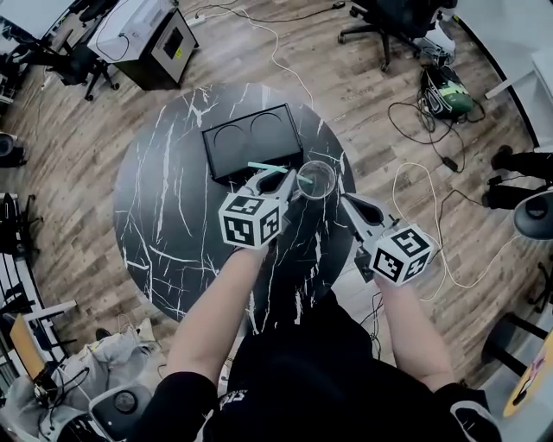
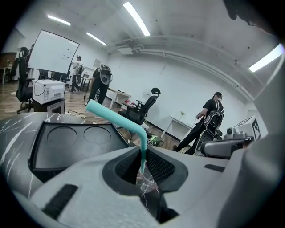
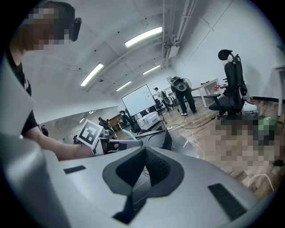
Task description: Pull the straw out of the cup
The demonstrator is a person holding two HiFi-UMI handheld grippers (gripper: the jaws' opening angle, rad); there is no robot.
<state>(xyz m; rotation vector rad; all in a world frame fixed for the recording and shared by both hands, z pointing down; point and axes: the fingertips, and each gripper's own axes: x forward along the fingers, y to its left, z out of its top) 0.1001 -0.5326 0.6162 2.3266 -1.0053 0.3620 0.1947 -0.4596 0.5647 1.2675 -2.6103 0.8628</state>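
A teal bendy straw (image 1: 266,167) (image 2: 116,116) is pinched between the pads of my left gripper (image 1: 289,181) (image 2: 142,167), which is shut on its straight part just below the bend. The bent top sticks out up and to the left. Right below the jaws is the clear plastic cup (image 1: 318,181) (image 2: 149,186), standing on the black marble table (image 1: 173,216). The straw's lower end is hidden by the jaws. My right gripper (image 1: 346,201) (image 3: 144,171) hovers just right of the cup, its jaws shut with nothing between them.
A black tray (image 1: 226,160) (image 2: 67,142) with two round recesses lies just behind the cup. The table's right edge runs under the right gripper. Cables (image 1: 415,186), an office chair (image 1: 393,22) and a black box (image 1: 151,39) are on the wooden floor around. People stand far off.
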